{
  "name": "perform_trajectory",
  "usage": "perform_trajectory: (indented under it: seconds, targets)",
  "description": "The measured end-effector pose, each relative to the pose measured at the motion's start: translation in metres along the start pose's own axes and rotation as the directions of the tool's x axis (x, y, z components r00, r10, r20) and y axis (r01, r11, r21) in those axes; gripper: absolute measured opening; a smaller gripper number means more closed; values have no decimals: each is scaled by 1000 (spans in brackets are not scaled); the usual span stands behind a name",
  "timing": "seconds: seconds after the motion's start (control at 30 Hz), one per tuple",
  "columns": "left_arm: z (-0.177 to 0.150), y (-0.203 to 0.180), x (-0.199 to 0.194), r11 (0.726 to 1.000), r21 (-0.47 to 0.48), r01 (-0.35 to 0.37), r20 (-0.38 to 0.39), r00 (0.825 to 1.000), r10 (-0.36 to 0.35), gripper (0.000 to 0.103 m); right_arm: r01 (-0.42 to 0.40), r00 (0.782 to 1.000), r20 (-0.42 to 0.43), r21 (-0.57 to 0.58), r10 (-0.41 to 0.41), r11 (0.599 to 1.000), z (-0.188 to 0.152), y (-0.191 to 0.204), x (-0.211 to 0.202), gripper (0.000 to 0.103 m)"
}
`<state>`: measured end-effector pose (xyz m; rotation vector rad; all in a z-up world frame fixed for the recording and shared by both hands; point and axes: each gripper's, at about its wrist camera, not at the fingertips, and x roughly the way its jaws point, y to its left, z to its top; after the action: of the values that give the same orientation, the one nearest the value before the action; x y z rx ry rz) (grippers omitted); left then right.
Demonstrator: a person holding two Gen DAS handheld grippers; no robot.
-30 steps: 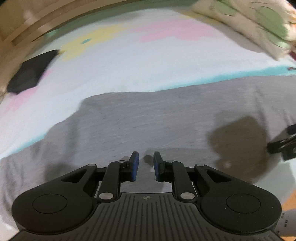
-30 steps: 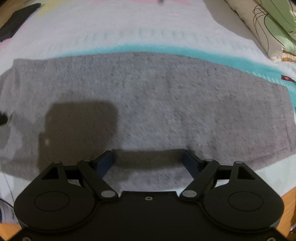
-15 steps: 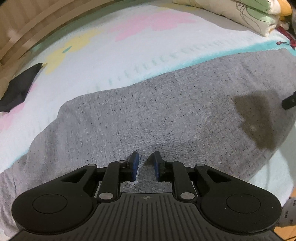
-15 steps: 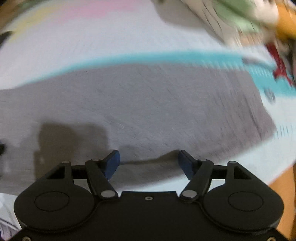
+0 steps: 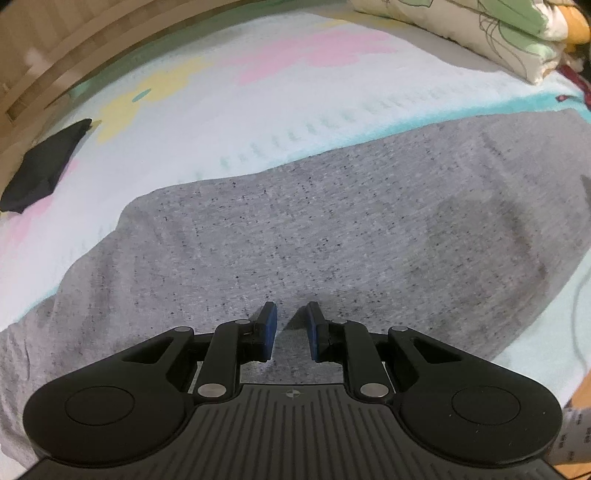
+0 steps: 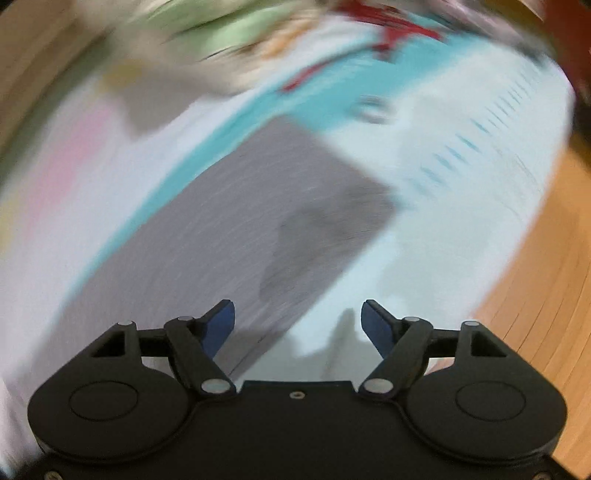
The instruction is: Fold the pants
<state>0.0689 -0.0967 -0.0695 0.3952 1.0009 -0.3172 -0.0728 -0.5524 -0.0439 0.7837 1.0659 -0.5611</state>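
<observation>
Grey speckled pants (image 5: 332,229) lie flat and stretched out across a pastel bed sheet (image 5: 258,92). My left gripper (image 5: 291,323) hangs just above the cloth near its front edge. Its blue pads stand a narrow gap apart, and nothing is pinched between them. The right wrist view is blurred by motion. There my right gripper (image 6: 297,314) is open wide over the front edge of the pants (image 6: 258,221), near their squared-off end. One finger is over grey cloth, the other over bare sheet (image 6: 461,184).
A folded black cloth (image 5: 40,166) lies at the sheet's far left. A patterned pillow (image 5: 480,29) sits at the back right. A wooden bed frame (image 5: 55,48) curves behind, and wooden floor (image 6: 535,277) shows past the bed's right edge.
My right gripper has swept along the pants to their end and rolled, so the cloth now runs diagonally. It has left the left wrist view, which has shifted only a little.
</observation>
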Motion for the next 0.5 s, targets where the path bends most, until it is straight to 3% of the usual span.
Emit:
perform_trajectory:
  seconds: [0.07, 0.17, 0.3, 0.4, 0.5]
  targets:
    - [4, 0, -2, 1000, -17, 26, -8, 1000, -26, 17, -35, 999, 10, 105, 34, 994, 12, -28, 9, 77]
    - [10, -4, -6, 999, -23, 45, -1, 999, -45, 17, -74, 997, 38, 154, 69, 985, 21, -45, 22, 75]
    - [19, -17, -10, 999, -6, 51, 12, 999, -51, 17, -163, 986, 60, 162, 155, 973, 15, -45, 21, 71]
    - [29, -27, -11, 997, -13, 80, 13, 997, -80, 17, -177, 982, 87, 147, 166, 973, 18, -39, 29, 74]
    - [44, -39, -10, 995, -4, 96, 13, 995, -96, 17, -209, 972, 134, 107, 194, 972, 26, -32, 36, 70]
